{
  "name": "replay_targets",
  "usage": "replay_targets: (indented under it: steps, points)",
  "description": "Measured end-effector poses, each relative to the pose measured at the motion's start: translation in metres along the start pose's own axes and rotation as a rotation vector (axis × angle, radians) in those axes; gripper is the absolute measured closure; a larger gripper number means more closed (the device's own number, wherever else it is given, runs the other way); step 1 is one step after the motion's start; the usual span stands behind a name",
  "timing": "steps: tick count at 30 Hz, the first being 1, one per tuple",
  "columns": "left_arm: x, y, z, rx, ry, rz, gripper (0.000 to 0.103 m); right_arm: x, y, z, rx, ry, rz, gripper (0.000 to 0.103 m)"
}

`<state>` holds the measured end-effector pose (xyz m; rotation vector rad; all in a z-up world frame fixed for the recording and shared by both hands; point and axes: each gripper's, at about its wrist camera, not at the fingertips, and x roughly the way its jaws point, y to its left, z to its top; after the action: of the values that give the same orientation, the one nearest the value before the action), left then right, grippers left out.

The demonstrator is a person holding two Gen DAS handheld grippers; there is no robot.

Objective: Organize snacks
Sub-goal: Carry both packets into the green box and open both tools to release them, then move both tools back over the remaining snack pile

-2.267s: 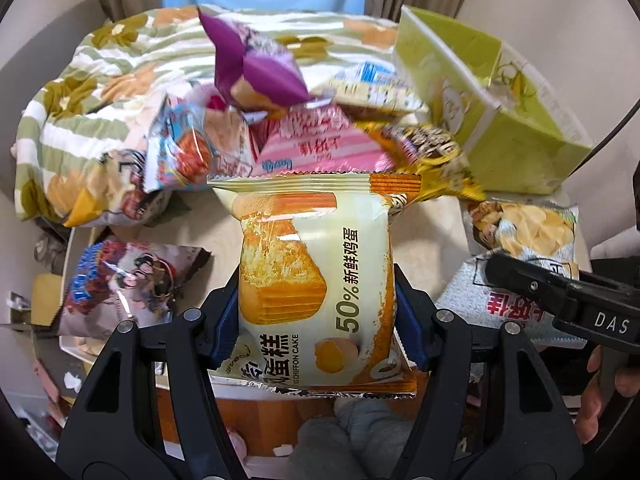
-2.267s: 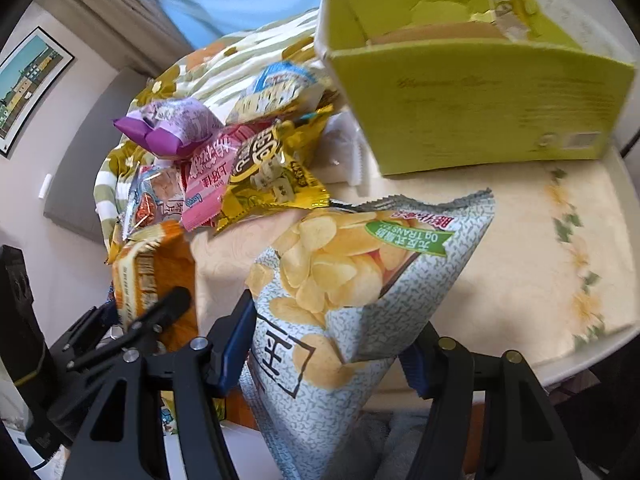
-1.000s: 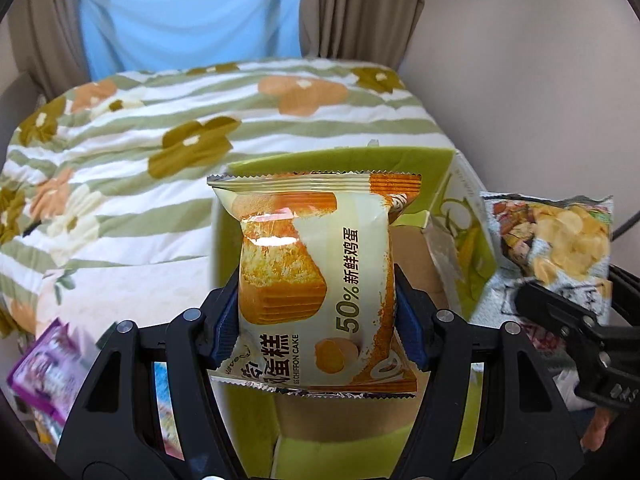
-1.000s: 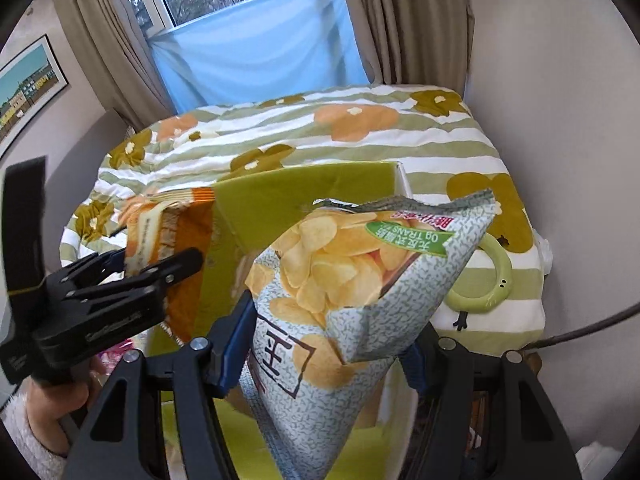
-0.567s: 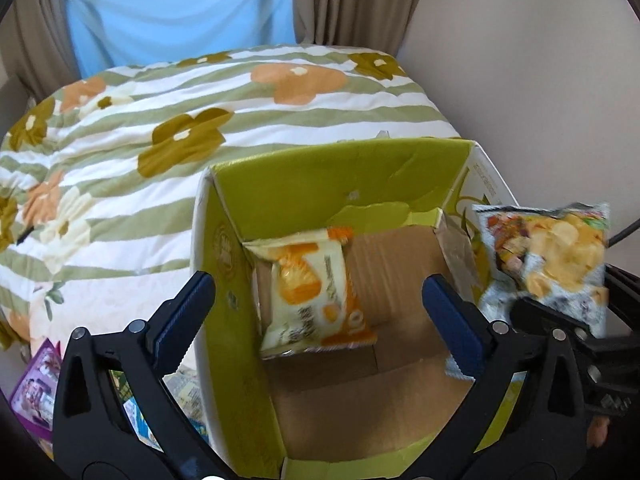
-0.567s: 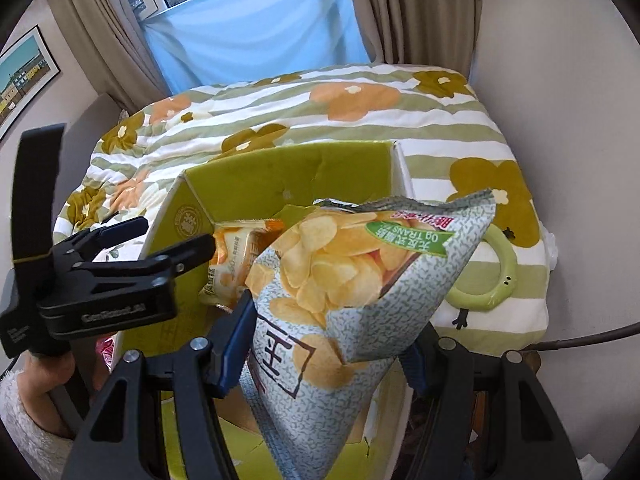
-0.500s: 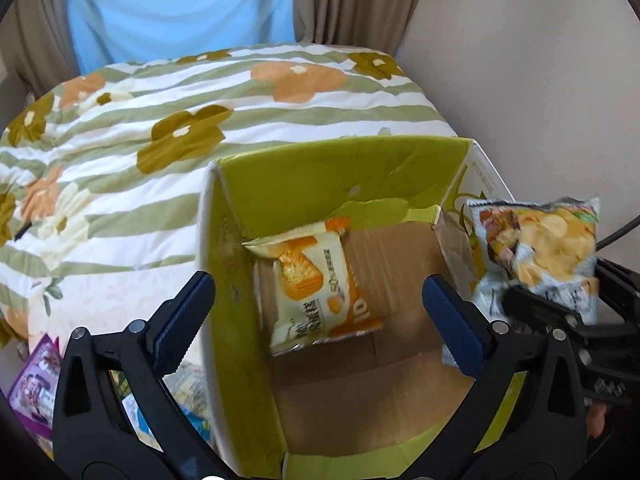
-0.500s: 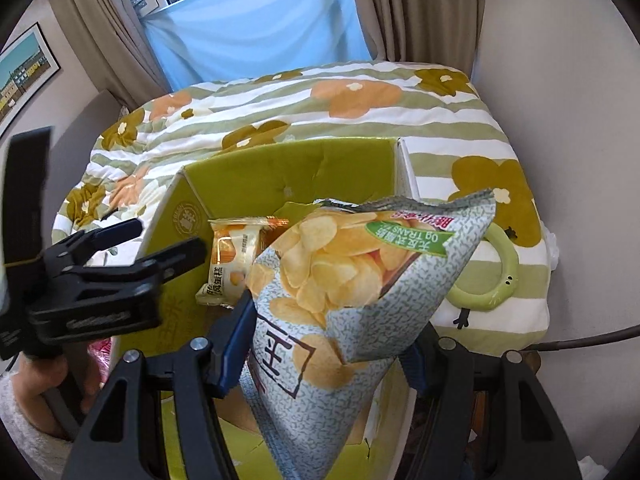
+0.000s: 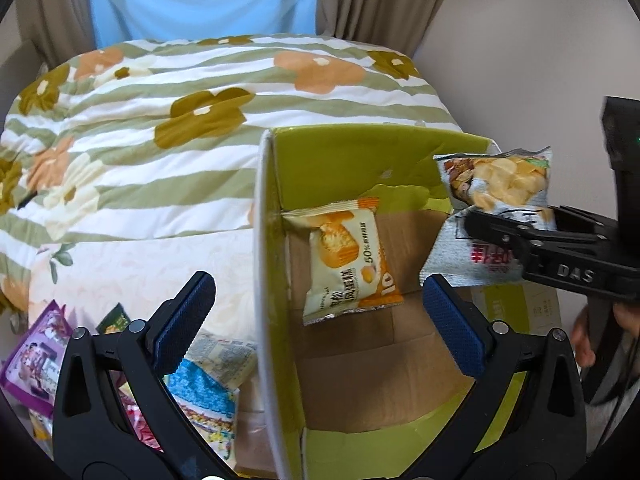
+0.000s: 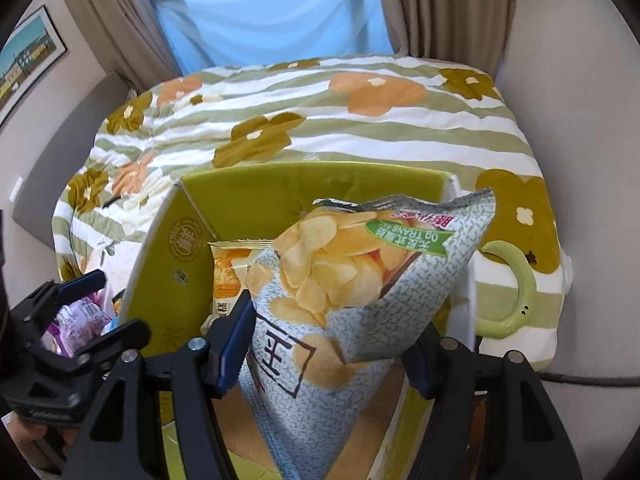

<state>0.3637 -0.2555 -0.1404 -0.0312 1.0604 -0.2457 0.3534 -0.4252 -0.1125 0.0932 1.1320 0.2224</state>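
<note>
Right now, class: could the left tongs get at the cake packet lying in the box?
Probably yes. The left tongs are open and empty above the open-topped box, and the cake packet lies uncovered inside; the chip bag hangs off to the right.

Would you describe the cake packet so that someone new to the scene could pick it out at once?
Find the green cardboard box standing in front of the flowered blanket. On its brown floor, against the left wall, lies the cake packet, the only snack inside. It is cream and orange with a sponge cake picture, unlike the grey chip bag held above the box by the right gripper.
</note>
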Motion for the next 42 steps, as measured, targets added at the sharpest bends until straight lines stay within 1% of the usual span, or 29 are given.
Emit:
replay_targets:
  steps: [1,2,3,4,7,9,14,22,24,28,31,33,35,37,39,40,42]
  points:
    - [-0.001,0.001,0.0,0.001,-0.002,0.006,0.001,0.004,0.0,0.001,-0.004,0.012,0.002,0.033]
    - [-0.001,0.001,-0.001,0.001,-0.003,0.009,0.001,0.009,-0.001,0.002,-0.004,0.019,-0.004,0.016]
    - [-0.002,0.002,-0.002,0.001,-0.004,0.012,0.001,0.012,-0.003,0.002,-0.002,0.024,-0.017,0.002]
    - [-0.002,0.002,-0.003,0.001,-0.001,0.014,0.001,0.013,-0.004,0.001,-0.001,0.026,-0.027,0.001]
    - [-0.001,0.001,-0.008,-0.003,0.013,0.009,0.001,0.007,-0.008,-0.007,0.0,0.001,-0.064,0.001]
    - [0.0,-0.001,-0.012,-0.006,0.019,0.005,0.001,0.003,-0.009,-0.013,-0.005,-0.012,-0.073,0.001]
    - [-0.009,-0.008,-0.013,-0.004,0.005,0.005,0.001,-0.01,-0.009,-0.025,-0.004,-0.026,-0.048,0.001]
    - [-0.041,-0.021,-0.012,0.019,-0.057,0.04,0.001,-0.045,-0.005,-0.031,-0.006,-0.092,-0.055,0.001]
    - [-0.056,-0.024,-0.011,0.02,-0.086,0.057,0.001,-0.053,-0.003,-0.032,0.003,-0.095,-0.075,0.001]
    - [-0.086,-0.03,-0.011,0.027,-0.14,0.09,0.001,-0.077,0.001,-0.033,0.035,-0.125,-0.056,0.001]
    - [-0.105,-0.035,-0.012,0.023,-0.162,0.11,0.001,-0.092,0.005,-0.036,0.027,-0.143,-0.085,0.001]
    - [-0.118,-0.038,-0.015,0.018,-0.176,0.124,0.001,-0.102,0.01,-0.038,0.004,-0.139,-0.144,0.001]
    - [-0.131,-0.039,-0.021,0.017,-0.186,0.134,0.001,-0.11,0.014,-0.042,-0.02,-0.162,-0.174,0.001]
    - [-0.14,-0.04,-0.028,0.025,-0.189,0.156,0.001,-0.116,0.018,-0.046,-0.037,-0.184,-0.168,0.001]
    - [-0.149,-0.038,-0.035,0.027,-0.193,0.183,0.001,-0.122,0.022,-0.052,-0.04,-0.203,-0.141,0.001]
    - [-0.154,-0.036,-0.039,0.024,-0.195,0.187,0.001,-0.125,0.025,-0.055,-0.041,-0.213,-0.118,0.001]
    - [-0.163,-0.03,-0.048,0.017,-0.204,0.188,0.001,-0.128,0.03,-0.06,-0.044,-0.225,-0.1,0.001]
